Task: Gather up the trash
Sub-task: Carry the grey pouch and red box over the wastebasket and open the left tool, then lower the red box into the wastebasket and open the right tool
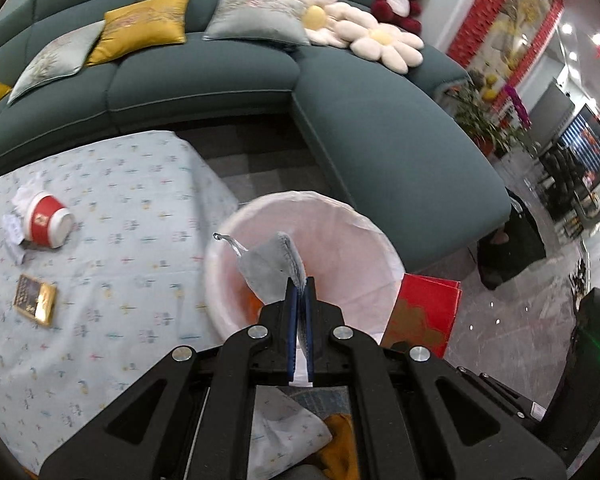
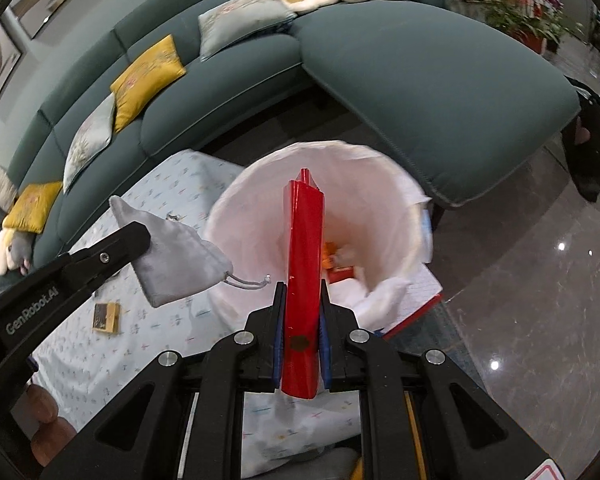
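Note:
My left gripper point(image 1: 300, 284) is shut on a grey drawstring pouch point(image 1: 270, 266) and holds it over the near rim of the white-lined trash bin point(image 1: 340, 216). The pouch also shows in the right wrist view point(image 2: 176, 262), held by the left gripper point(image 2: 140, 236) beside the bin's left rim. My right gripper point(image 2: 302, 296) is shut on a flattened red box point(image 2: 303, 272), upright over the bin point(image 2: 380, 184). Orange and red trash point(image 2: 336, 264) lies in the bin's bottom.
A table with a light patterned cloth point(image 1: 120, 184) carries a tipped red paper cup point(image 1: 48, 222), crumpled paper point(image 1: 14, 236) and a gold-black packet point(image 1: 36, 299). A teal sofa point(image 1: 380, 132) curves behind. A red box point(image 1: 424, 312) stands beside the bin.

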`<state>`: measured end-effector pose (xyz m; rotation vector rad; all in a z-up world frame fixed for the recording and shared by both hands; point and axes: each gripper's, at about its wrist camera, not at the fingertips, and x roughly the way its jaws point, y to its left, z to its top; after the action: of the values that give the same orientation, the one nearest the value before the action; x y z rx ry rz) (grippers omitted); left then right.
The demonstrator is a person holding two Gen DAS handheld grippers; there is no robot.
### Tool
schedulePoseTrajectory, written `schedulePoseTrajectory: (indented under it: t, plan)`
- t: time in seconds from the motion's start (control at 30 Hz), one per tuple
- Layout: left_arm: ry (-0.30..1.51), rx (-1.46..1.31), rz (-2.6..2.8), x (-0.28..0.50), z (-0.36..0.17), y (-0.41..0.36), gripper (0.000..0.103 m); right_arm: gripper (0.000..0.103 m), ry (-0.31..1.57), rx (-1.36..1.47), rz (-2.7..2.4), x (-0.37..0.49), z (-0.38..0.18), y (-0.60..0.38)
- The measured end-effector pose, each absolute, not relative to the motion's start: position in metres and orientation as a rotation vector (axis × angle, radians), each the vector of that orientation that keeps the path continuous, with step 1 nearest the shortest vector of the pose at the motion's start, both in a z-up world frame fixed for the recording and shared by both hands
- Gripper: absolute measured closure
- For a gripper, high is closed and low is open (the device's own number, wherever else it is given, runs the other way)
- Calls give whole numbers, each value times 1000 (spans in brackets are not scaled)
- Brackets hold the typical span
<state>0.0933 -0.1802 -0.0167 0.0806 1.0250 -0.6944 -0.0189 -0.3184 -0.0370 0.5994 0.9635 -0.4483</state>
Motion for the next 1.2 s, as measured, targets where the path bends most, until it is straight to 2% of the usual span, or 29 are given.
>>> schedulePoseTrajectory:
  t: [0.4, 0.5, 0.57, 0.63, 1.2]
  plan:
    - [1066, 100, -733, 100, -36, -220, 98, 90, 961, 644, -490, -30, -53, -353]
    - [1075, 82, -707, 107, -38, -218, 87, 90, 962, 647, -484, -27, -55, -356]
    - [1076, 56, -691, 112, -37, -213, 72, 90, 963, 648, -479, -25, -56, -356]
    - [1067, 45, -671, 115, -37, -207, 67, 90, 964, 643, -472, -21, -55, -353]
    - [1074, 47, -586, 128, -51, -178, 64, 89, 982, 595, -413, 14, -55, -332]
